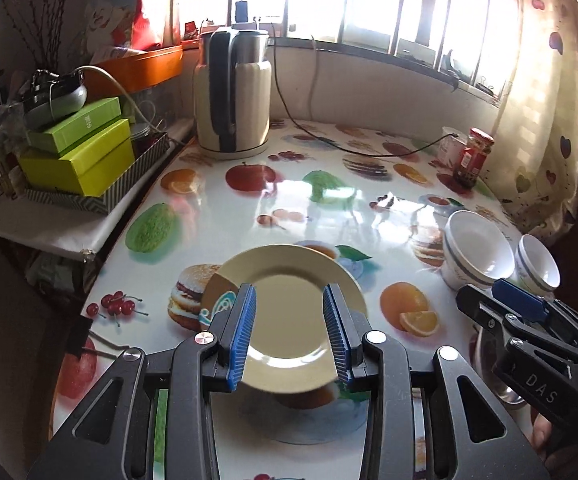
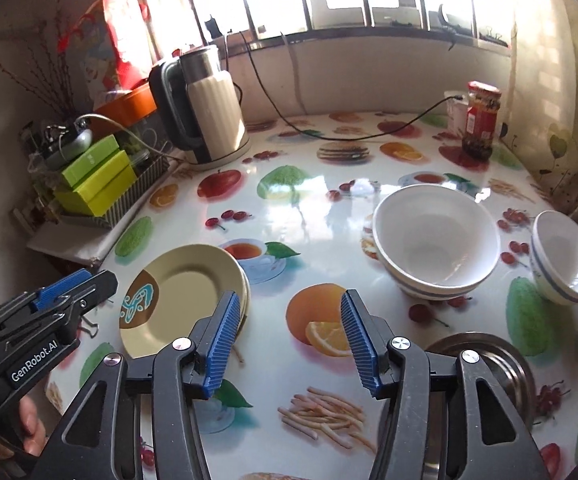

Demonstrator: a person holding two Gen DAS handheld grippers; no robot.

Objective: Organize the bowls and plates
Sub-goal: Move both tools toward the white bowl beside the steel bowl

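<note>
- Left gripper (image 1: pixel 289 330): blue ribbed pads spread wide, released, hovering over the beige round ceramic plate (image 1: pixel 289 304) with nothing between the pads touching them. Its side profile shows at the left of the right wrist view (image 2: pixel 63 294).
- Beige plate lies near the front-left edge of the glossy fruit-print tabletop (image 1: pixel 289 200); brown and teal motif on its left rim. In the right wrist view a second rim shows beneath it (image 2: pixel 187 300), so it looks stacked on another plate.
- Right gripper (image 2: pixel 289 340): pads apart, released, empty, above the printed orange, just right of the plates.
- Large white ceramic bowl with blue-grey band (image 2: pixel 435 240) stands upright toward the right side of the tabletop; smaller white banded bowl (image 2: pixel 567 262) near it at the right edge, tilted, apart from the big one.
- Steel round dish (image 2: pixel 485 364) at the front-right edge, partly hidden behind the right gripper.
- Cream and steel electric kettle (image 1: pixel 233 88) at the back-left corner.
- Red-lidded glass jar (image 2: pixel 481 120) at the back-right corner.
- Green boxes (image 1: pixel 85 148) stacked on a side shelf off the left edge.
</note>
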